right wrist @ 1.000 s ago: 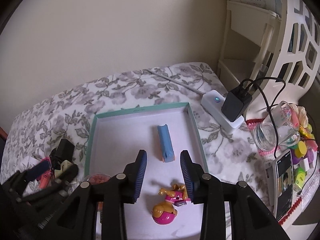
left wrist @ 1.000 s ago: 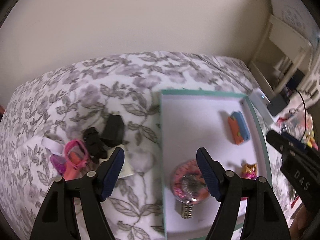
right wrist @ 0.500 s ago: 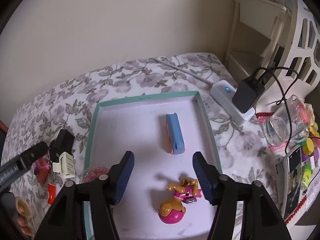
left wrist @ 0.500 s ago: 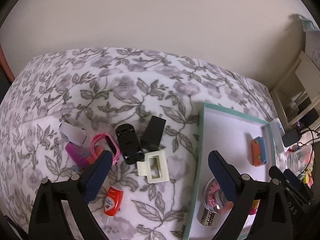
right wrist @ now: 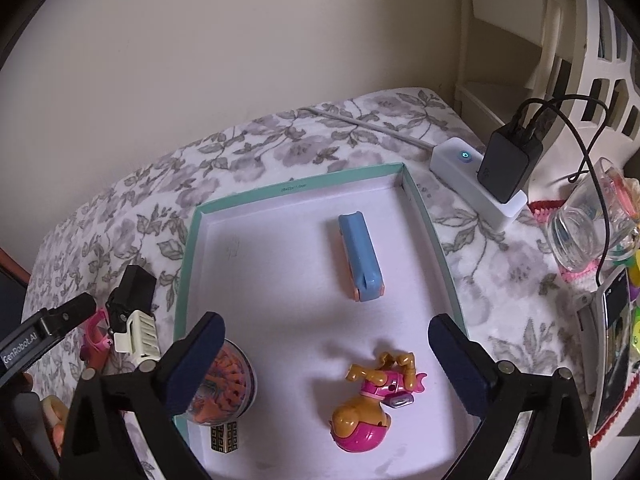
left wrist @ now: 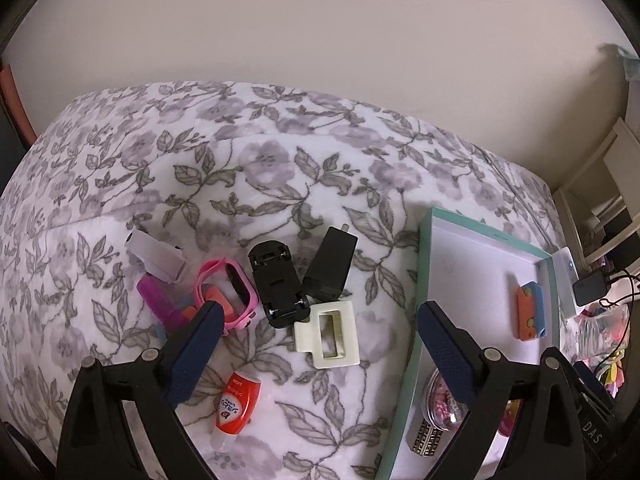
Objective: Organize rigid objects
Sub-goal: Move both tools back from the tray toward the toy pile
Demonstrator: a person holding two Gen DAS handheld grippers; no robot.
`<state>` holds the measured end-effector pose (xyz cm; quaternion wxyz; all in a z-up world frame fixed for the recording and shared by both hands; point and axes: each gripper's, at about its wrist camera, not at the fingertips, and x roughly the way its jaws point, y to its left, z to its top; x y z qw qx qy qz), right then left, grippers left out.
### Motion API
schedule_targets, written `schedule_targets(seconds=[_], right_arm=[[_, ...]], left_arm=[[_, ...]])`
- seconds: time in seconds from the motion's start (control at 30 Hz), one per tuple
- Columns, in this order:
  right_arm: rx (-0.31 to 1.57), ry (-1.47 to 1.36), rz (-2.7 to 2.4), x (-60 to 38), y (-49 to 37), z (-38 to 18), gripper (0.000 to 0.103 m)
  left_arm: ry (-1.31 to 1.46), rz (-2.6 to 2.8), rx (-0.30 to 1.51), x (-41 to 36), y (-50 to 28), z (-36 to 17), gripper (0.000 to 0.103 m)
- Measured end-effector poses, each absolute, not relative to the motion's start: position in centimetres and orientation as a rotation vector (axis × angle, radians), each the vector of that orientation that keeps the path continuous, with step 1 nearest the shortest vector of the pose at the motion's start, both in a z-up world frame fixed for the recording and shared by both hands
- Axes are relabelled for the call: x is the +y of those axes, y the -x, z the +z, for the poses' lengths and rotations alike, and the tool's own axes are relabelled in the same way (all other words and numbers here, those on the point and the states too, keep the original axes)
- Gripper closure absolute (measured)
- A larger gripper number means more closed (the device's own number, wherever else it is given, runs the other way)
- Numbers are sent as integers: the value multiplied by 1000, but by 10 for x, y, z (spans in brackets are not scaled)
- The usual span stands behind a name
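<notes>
Having just spread its jaws wide, the right gripper (right wrist: 326, 354) leaves the pink-and-tan plastic puppy toy (right wrist: 370, 402) released inside the teal-rimmed white cardboard tray (right wrist: 294, 190), while the left gripper (left wrist: 318, 340), also empty and open, has swung over the cream plastic hair claw (left wrist: 327, 333), likely next.

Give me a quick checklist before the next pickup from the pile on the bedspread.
1. Left gripper open and empty: ok.
2. Right gripper open, its jaws having just been opening, toy dog lying free in the tray: ok.
3. White hair clip in line with the left gripper: ok.
4. Clip clear of neighbours: not ok, black stand touches it.
5. Free tray floor for another item: ok.
</notes>
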<state>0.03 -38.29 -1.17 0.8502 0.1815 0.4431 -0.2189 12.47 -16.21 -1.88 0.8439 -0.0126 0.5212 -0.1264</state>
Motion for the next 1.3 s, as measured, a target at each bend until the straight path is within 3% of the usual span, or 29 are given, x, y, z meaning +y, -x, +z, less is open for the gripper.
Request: schedule_targets(seconds=[0.63,1.03,1.3], right_arm=[[937,-458,-390,-379,-4,-13,0],[885,-298,-229,-283,-35,17,0],[954,-243,-138,-226,-59,-2,0]], left_arm=[[71,-231,1148,-136,-137,-22,6],[138,-31,1064,-39,-152,9,6],[155,68,1044,18,-153,20,6]])
